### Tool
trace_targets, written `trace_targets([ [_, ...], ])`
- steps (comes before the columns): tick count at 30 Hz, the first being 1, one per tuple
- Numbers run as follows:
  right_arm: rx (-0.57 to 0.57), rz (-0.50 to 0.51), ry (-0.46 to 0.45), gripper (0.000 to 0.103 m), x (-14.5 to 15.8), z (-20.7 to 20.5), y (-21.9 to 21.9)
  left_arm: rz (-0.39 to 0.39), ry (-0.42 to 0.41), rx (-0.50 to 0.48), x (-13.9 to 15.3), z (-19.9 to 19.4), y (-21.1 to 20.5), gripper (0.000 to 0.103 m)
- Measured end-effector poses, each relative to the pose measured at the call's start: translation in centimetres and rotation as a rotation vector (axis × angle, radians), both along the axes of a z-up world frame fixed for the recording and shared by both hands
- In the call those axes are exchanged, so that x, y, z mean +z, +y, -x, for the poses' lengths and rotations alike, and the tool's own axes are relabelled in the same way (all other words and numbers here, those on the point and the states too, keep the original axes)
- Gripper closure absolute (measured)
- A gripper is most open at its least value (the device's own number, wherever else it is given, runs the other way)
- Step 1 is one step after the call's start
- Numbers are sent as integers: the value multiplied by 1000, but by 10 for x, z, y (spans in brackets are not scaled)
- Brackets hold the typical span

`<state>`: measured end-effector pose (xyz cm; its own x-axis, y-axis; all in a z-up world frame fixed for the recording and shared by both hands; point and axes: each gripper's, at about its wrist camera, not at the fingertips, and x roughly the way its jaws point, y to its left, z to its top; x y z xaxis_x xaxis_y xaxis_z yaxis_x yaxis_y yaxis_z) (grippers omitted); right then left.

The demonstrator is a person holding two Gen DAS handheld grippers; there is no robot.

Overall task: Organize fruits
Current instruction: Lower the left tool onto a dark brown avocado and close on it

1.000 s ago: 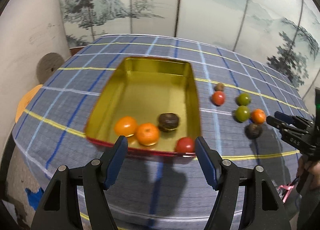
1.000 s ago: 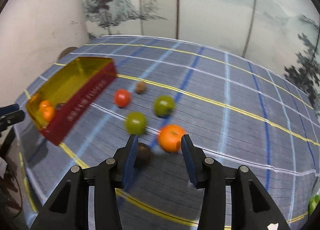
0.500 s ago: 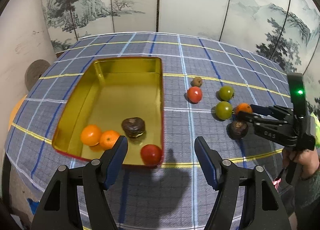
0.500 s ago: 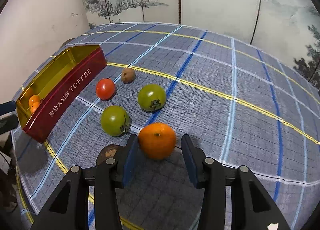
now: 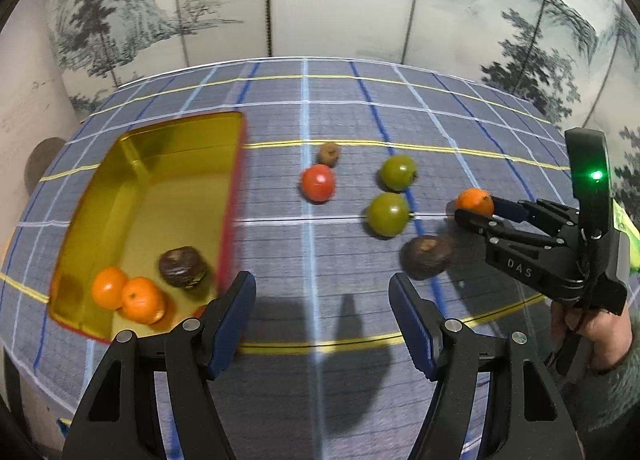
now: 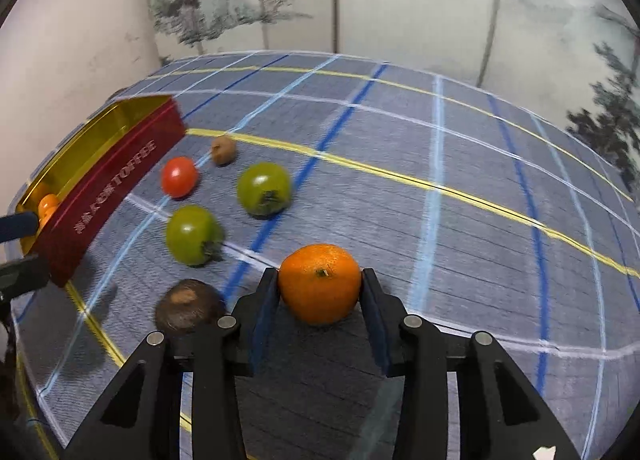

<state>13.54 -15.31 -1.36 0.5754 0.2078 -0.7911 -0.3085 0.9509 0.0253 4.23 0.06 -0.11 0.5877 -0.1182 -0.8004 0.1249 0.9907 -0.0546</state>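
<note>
The right gripper (image 6: 320,284) is closing on the orange (image 6: 320,282), pads touching its sides; the left gripper (image 5: 322,302) hangs wide, empty, near the tin (image 5: 236,164).

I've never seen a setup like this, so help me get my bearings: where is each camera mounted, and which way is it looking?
Left wrist: sits on the left tongs, looking forward and down over the tin and loose fruit; the person's hand shows with the right tongs.
Right wrist: sits on the right tongs, looking down at the orange between its closing jaws.
Shared: the tin, the orange, the green fruits, the checked cloth.
</note>
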Motion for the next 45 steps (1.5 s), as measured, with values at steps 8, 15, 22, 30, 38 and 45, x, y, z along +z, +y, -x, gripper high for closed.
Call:
trace_targets([
  [8,-119,43,-20,65,-3,10,-42,35,23,-49,-13,-12,-31,33],
  [15,-149,59,-32,65,-4,13,-56,70,39,-76,-19,-24,-51,33],
  [22,-164,52,-31,65,-4,13,-60,78,77,-73,-34,-38,-66,33],
  [30,-169,27,-24,65,-4,13,-64,78,92,-66,-44,-48,-71,37],
  [38,-168,25,-22,65,-4,13,-64,91,106,-99,-49,-50,-76,60],
  [45,-169,26,-20,65,-4,13,-64,82,103,-104,-49,-47,-76,63],
])
